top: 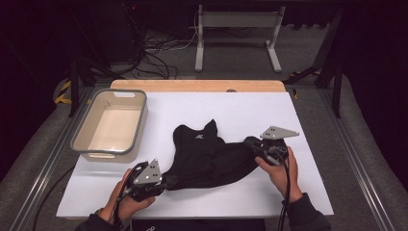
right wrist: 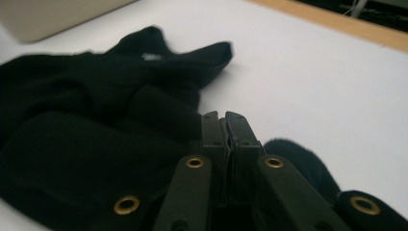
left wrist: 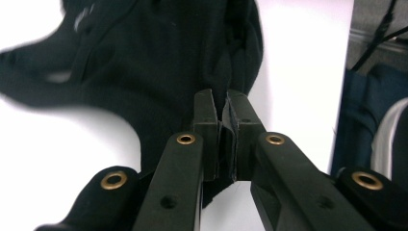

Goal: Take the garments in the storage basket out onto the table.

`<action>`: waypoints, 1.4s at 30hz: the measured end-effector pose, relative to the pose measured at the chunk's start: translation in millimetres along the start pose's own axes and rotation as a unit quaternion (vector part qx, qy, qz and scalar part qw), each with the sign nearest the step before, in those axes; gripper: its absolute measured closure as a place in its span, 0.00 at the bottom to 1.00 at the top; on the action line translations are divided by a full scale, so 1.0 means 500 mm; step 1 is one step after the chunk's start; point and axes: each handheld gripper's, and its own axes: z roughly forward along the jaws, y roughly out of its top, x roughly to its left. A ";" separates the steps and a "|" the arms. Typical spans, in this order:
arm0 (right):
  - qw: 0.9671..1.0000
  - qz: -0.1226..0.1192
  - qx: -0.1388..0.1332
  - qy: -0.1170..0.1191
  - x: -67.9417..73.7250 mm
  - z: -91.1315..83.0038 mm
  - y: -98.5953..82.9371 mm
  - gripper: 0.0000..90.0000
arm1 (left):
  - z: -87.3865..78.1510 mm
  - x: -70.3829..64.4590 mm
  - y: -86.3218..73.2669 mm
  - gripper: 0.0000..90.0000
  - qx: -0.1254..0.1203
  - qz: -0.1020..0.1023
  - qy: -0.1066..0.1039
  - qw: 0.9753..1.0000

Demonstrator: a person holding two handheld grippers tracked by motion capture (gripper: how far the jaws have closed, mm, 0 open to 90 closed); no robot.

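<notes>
White table sheet — black garment, grey tub; dim, cable-strewn floor.

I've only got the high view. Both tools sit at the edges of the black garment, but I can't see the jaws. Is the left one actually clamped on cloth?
Observer: Yes. In the left gripper view the left tool has its jaws closed with a fold of the black garment pinched between them.
Operator: And the right one?
Observer: The right gripper view shows the right tool with jaws pressed together, dark cloth bunched on both sides of them; I'd call it shut on the garment's edge.
Operator: Anything marking the garment's orientation?
Observer: A small white label shows near the two pointed ends, on the side toward the grey basin.
</notes>
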 end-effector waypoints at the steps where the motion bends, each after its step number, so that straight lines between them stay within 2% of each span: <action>1: 1.000 -0.005 0.003 0.006 0.014 -0.004 -0.007 0.97 | -0.002 -0.006 -0.010 0.95 0.003 -0.004 -0.005 1.000; 3: 1.000 -0.009 0.011 0.018 0.040 -0.009 -0.025 0.96 | -0.003 -0.017 -0.027 0.94 0.013 -0.003 0.001 1.000; 5: 0.999 -0.023 0.025 0.019 0.060 -0.012 -0.041 0.95 | -0.001 -0.022 -0.042 0.94 0.018 -0.011 -0.006 1.000; 6: 0.999 -0.022 0.031 0.022 0.067 -0.013 -0.049 0.93 | -0.001 -0.025 -0.047 0.94 0.022 -0.010 -0.004 1.000; 8: 0.998 -0.033 0.046 0.022 0.078 -0.014 -0.057 0.84 | 0.000 -0.026 -0.058 0.93 0.024 -0.023 -0.009 0.999; 10: 0.997 -0.049 0.050 0.010 0.082 -0.015 -0.054 0.74 | 0.000 -0.025 -0.069 0.87 0.023 -0.035 -0.032 0.999; 12: 0.998 -0.055 0.037 -0.007 0.080 -0.016 -0.039 0.55 | -0.003 -0.026 -0.071 0.77 0.018 -0.034 -0.007 0.999; 13: 0.998 -0.056 0.030 -0.025 0.080 -0.018 -0.028 0.51 | -0.006 -0.023 -0.069 0.74 0.011 -0.038 -0.011 0.999; 14: 0.998 -0.059 0.018 -0.034 0.079 -0.018 -0.017 0.52 | -0.008 -0.021 -0.067 0.73 0.002 -0.041 -0.012 0.999; 15: 0.998 -0.064 -0.004 -0.013 0.075 -0.010 0.004 0.50 | -0.011 -0.019 -0.064 0.63 -0.009 -0.042 -0.006 0.999; 16: 0.998 -0.064 -0.004 -0.013 0.075 -0.010 0.004 0.50 | -0.010 -0.017 -0.060 0.63 -0.015 -0.047 0.005 0.999; 19: 0.998 -0.069 -0.005 0.003 0.061 0.041 0.044 0.48 | -0.004 0.000 -0.044 0.50 -0.026 -0.054 0.040 0.997; 20: 0.998 -0.060 -0.001 0.016 0.050 0.064 0.055 0.49 | 0.000 0.008 -0.038 0.47 -0.030 -0.059 0.046 0.997; 21: 0.999 -0.043 0.011 0.016 0.038 0.091 0.063 0.48 | 0.005 0.019 -0.029 0.47 -0.038 -0.061 0.053 0.996; 22: 0.999 -0.029 0.036 0.011 0.022 0.126 0.071 0.48 | 0.008 0.023 -0.026 0.46 -0.041 -0.064 0.056 0.996; 23: 0.999 -0.026 0.045 0.011 0.017 0.140 0.073 0.49 | 0.015 0.037 -0.017 0.45 -0.048 -0.071 0.065 0.994; 24: 0.997 -0.021 0.069 0.007 0.006 0.171 0.077 0.49 | 0.023 0.049 -0.010 0.43 -0.049 -0.075 0.073 0.993; 26: 0.994 -0.007 0.103 0.021 -0.005 0.211 0.075 0.48 | 0.038 0.071 0.001 0.43 -0.052 -0.080 0.080 0.992; 29: 0.990 -0.004 0.137 0.028 -0.010 0.255 0.069 0.47 | 0.072 0.113 0.017 0.43 -0.050 -0.097 0.105 0.988; 31: 0.989 -0.004 0.146 0.030 -0.008 0.266 0.067 0.49 | 0.094 0.139 0.024 0.43 -0.043 -0.111 0.116 0.986; 33: 0.989 -0.005 0.147 0.029 -0.003 0.268 0.066 0.51 | 0.122 0.158 0.028 0.43 -0.016 -0.109 0.151 0.982; 35: 0.989 -0.018 0.147 0.025 0.002 0.267 0.065 0.60 | 0.145 0.177 0.029 0.44 -0.008 -0.123 0.150 0.981; 37: 0.988 -0.033 0.147 0.026 0.008 0.264 0.063 0.71 | 0.165 0.192 0.028 0.44 0.011 -0.136 0.160 0.978; 38: 0.988 -0.037 0.145 0.030 0.010 0.263 0.062 0.76 | 0.171 0.198 0.027 0.44 0.012 -0.145 0.157 0.977; 39: 0.988 -0.039 0.145 0.032 0.011 0.262 0.062 0.80 | 0.180 0.209 0.022 0.47 0.018 -0.165 0.147 0.975; 41: 0.987 -0.046 0.146 0.041 0.015 0.260 0.062 0.97 | 0.180 0.217 0.020 0.49 0.014 -0.181 0.145 0.973; 42: 0.987 -0.053 0.147 0.048 0.016 0.259 0.061 1.00 | 0.179 0.218 0.021 0.53 0.015 -0.186 0.146 0.972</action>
